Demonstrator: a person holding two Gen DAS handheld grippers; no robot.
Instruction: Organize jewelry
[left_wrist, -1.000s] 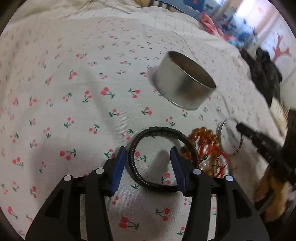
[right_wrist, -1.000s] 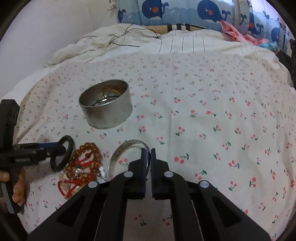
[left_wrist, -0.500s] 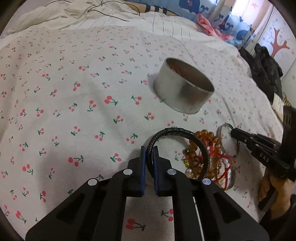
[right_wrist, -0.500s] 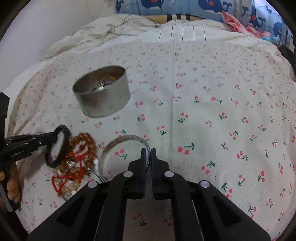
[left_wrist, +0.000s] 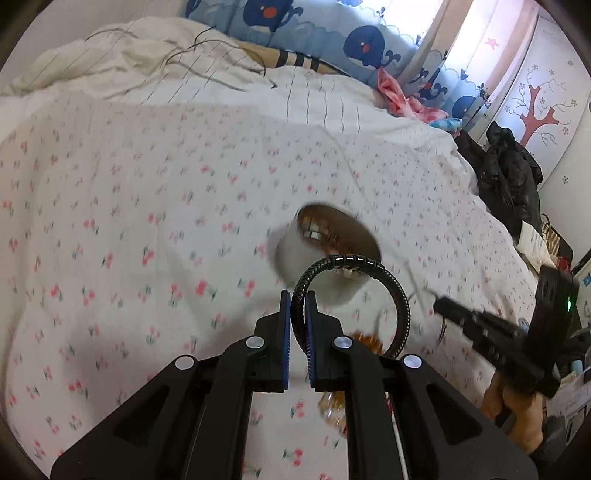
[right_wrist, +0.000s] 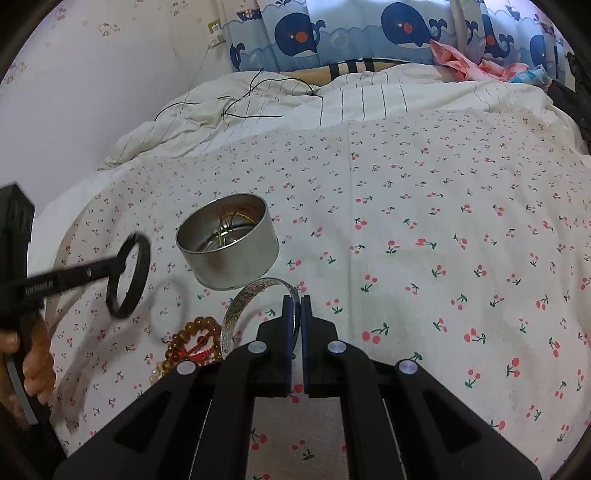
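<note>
- Left gripper (left_wrist: 298, 295) pinches the black braided bracelet (left_wrist: 354, 260) between its blue pads, jaws nearly together; the loop stands clear of the bedspread, arching up and to the right of the fingertips.
- Right gripper (right_wrist: 297, 300) is clamped on the thin edge of a silver bangle (right_wrist: 255, 291), which curves away to its left, low over the cloth.
- Just below the bangle in the right wrist view, the amber bead strands (right_wrist: 192, 338) with red cord lie loose on the cherry-print bedspread (right_wrist: 424, 229).
- Beyond both rings sits the round metal tin (right_wrist: 227, 245), open side up, with something gold and wiry already inside.
- From the left gripper the tin lies straight ahead and slightly right, its mouth directly behind the bracelet's arch; the bangle's top nearly meets the tin's near wall, so the right hand looks a little nearer.
- Judged from this, either ring needs carrying forward over the rim, held flat enough to drop inside.
- Farther off lie a rumpled white quilt (right_wrist: 295, 99) and whale-print curtain (right_wrist: 369, 29).
</note>
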